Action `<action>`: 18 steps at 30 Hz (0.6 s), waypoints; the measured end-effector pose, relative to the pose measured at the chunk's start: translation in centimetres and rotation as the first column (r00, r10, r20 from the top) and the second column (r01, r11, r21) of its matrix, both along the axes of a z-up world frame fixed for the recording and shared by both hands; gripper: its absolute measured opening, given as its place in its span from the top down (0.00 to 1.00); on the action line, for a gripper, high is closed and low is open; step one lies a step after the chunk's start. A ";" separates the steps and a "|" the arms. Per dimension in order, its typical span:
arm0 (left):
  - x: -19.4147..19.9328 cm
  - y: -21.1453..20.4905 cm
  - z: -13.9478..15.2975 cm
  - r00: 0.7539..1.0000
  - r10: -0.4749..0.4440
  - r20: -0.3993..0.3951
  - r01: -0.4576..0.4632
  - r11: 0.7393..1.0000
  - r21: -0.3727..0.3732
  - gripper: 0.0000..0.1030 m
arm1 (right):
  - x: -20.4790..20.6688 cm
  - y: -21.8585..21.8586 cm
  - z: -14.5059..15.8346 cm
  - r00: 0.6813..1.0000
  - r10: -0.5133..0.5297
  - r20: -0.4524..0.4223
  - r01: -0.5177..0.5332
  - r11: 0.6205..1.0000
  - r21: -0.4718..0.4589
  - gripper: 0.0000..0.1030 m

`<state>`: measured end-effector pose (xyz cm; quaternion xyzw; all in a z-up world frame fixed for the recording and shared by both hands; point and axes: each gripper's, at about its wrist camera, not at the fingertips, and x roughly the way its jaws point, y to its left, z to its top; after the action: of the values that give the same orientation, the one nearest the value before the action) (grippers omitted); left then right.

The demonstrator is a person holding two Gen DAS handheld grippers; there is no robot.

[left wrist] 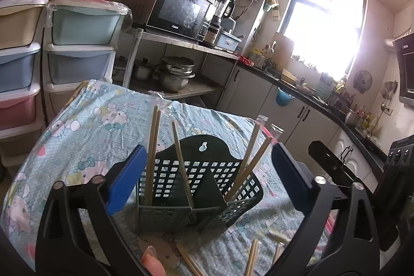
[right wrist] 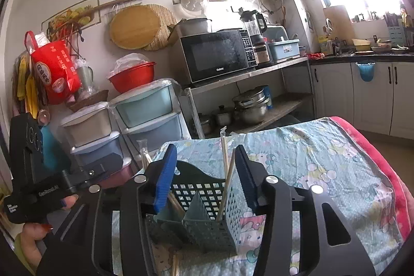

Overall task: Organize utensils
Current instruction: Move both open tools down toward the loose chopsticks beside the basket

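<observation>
Kitchen clutter fills the background: stacked drawers, a microwave on a steel shelf, pots below, all well apart from the work. Nearer is the table under a cartoon-print cloth, which probably keeps loose sticks from rolling.

On it stands the caddy, a dark slotted holder split by dividers into compartments, upright so that chopsticks lean against its walls instead of lying flat. Several wrapped pairs already stand in it (the plastic sleeves poke out above the rim), some in the left compartment, some in the right. More chopsticks lie loose on the cloth in front, so the sorting looks partly done.

Left gripper has its jaws spread wide, straddling the caddy without touching it, and holds nothing. Right gripper hangs over the caddy with jaws parted, one stick rising between them; whether they touch it I cannot tell.
</observation>
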<state>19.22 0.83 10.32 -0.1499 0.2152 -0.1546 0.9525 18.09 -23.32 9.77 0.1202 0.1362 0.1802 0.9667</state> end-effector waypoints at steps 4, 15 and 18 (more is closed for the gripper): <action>-0.7 0.1 -0.1 1.000 0.009 0.013 -0.009 1.000 0.007 0.10 | -0.4 0.0 -0.1 1.000 0.007 -0.009 -0.007 1.000 0.000 0.48; -2.1 0.4 -0.4 0.999 0.032 0.018 -0.032 0.999 0.031 0.10 | -1.5 0.2 -0.7 0.999 0.025 -0.035 -0.026 0.999 -0.030 0.46; -2.4 0.4 -0.5 0.999 0.032 0.018 -0.033 0.999 0.036 0.10 | -1.8 0.2 -0.9 0.999 0.029 -0.041 -0.031 0.999 -0.037 0.45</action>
<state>16.77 1.20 9.84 -0.1348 0.2071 -0.1365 0.9593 16.32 -23.10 8.84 0.1034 0.1609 0.1897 0.9630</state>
